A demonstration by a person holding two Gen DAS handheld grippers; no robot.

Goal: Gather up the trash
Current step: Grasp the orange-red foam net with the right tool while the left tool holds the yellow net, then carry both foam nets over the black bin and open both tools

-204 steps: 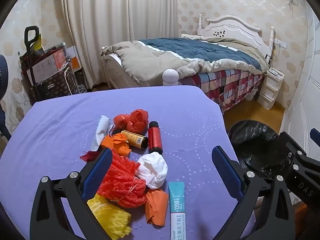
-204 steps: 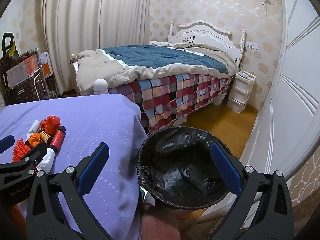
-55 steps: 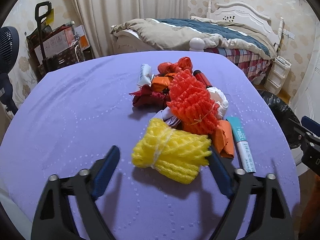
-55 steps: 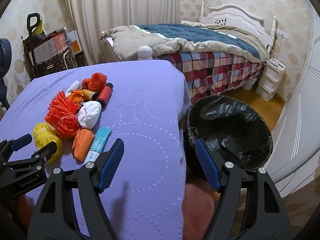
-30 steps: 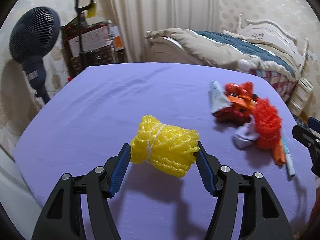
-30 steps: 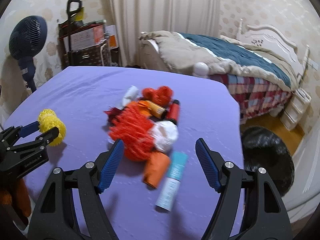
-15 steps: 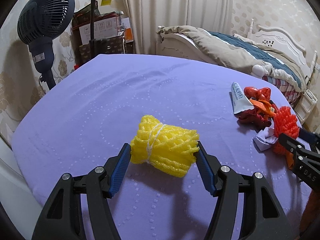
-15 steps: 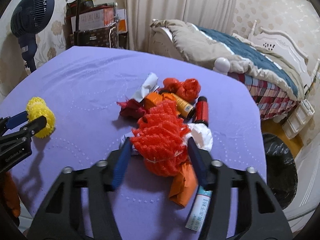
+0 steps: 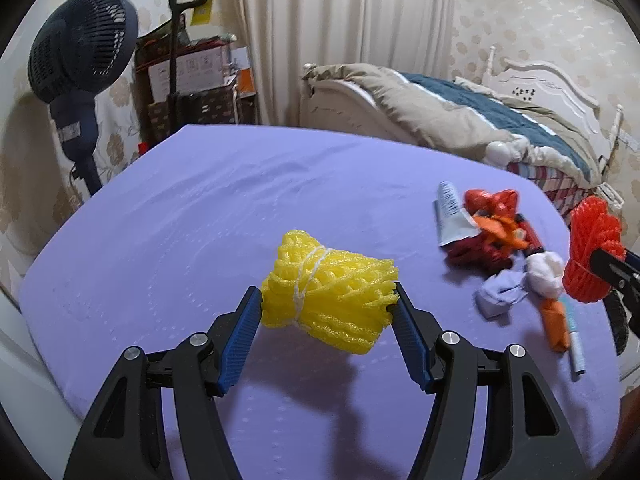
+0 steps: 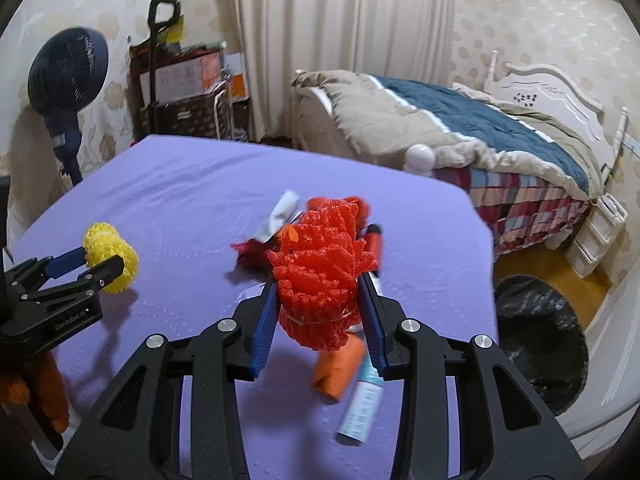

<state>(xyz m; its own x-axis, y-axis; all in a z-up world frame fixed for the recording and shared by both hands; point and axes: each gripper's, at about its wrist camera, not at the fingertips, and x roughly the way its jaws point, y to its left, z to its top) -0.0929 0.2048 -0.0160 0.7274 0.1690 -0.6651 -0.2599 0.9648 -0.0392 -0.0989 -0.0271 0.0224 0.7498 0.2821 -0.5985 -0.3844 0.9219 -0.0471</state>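
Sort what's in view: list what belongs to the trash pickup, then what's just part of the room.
Job:
yellow foam net, held by left gripper
red foam net, held by right gripper
trash pile on the purple table
black-lined bin

Just there:
fan
bed
curtain

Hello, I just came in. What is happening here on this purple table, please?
A person is collecting trash with two hand-held grippers. The left gripper is shut on a yellow foam net, and the right gripper is shut on a red foam net. Both nets are lifted above the purple table. Other trash, such as an orange wrapper and a tube, lies on the table. A black-lined bin stands beside the table.
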